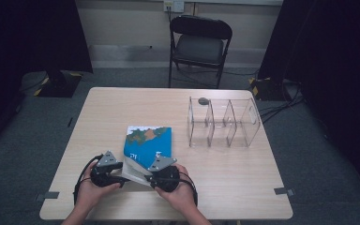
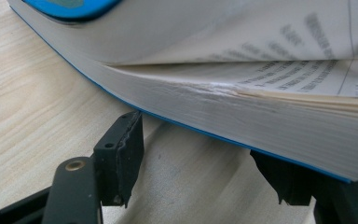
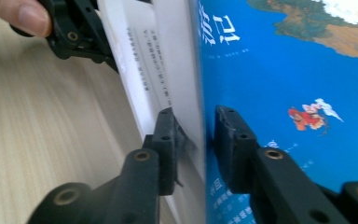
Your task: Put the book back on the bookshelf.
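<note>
- Near the front edge of the surface (image 1: 98,108), both of my hands work on the blue book (image 1: 150,143), which lies just left of the middle, near side.
- Book: blue cover with a map-like picture at its far end; its near end is lifted and fanned, with pages showing pale below the cover.
- Left gripper (image 1: 107,174): sits at the near-left corner of the book. In the left gripper view the page block (image 2: 261,121) runs across above the two jaws, which stand apart at a middling gap. One pad (image 2: 121,154) just meets the lower edge of the block; the other is under the block at the right. I see no squeeze on the paper, so I log it as not clamped.
- Right gripper (image 1: 165,176): at the near-right corner of the book. In the right gripper view its jaws straddle the front cover (image 3: 279,70) and a few leaves, a narrow gap, one pad on the printed page side, the other on the blue face. The pads look just off the sheets; I cannot tell whether one brushes.
- Right gripper view also shows the other gripper and a fingertip at the top left, at the pages.
- Far right on the surface: a clear divided organiser (image 1: 223,123), well apart from the book.
- Beyond the surface: a dark folding chair (image 1: 199,44).
</note>
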